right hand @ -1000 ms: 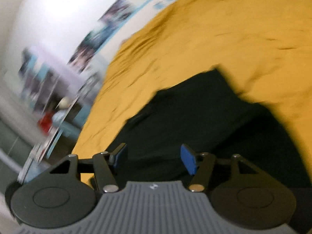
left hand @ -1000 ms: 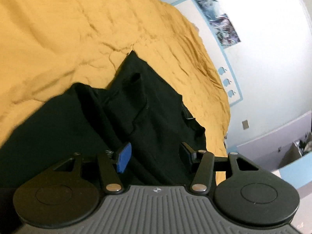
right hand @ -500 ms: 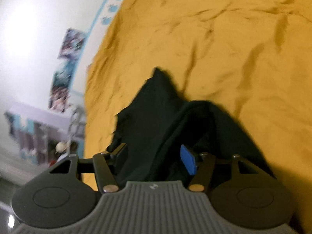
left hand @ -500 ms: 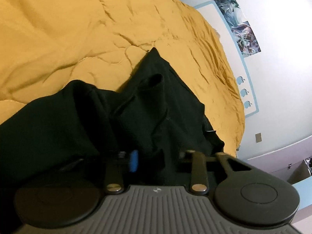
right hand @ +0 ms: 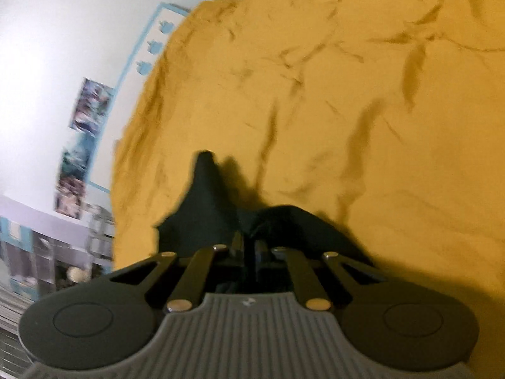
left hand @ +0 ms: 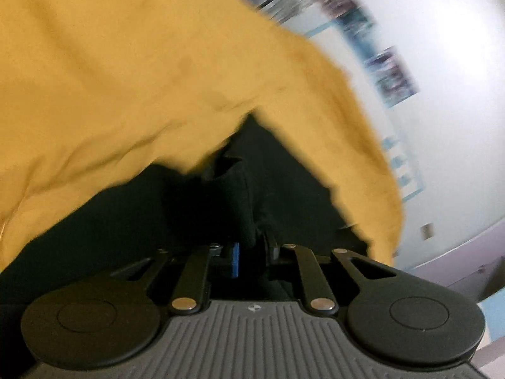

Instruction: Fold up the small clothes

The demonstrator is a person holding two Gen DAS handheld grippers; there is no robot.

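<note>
Black garment [left hand: 132,221] pinched in both tools [left hand: 251,251] [right hand: 249,252], on yellow bedspread [right hand: 363,110].

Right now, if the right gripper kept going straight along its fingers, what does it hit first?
The black garment it is already shut on; the right gripper has fabric bunched directly ahead. Beyond that, likely the yellow bedspread, though depth is unclear.

Both wrist views look forward, low and close, over the rumpled mustard-yellow bedspread [left hand: 132,79] [right hand: 363,110]; both share the crumpled black cloth garment [left hand: 277,189] [right hand: 202,208] nearest the lens
</note>
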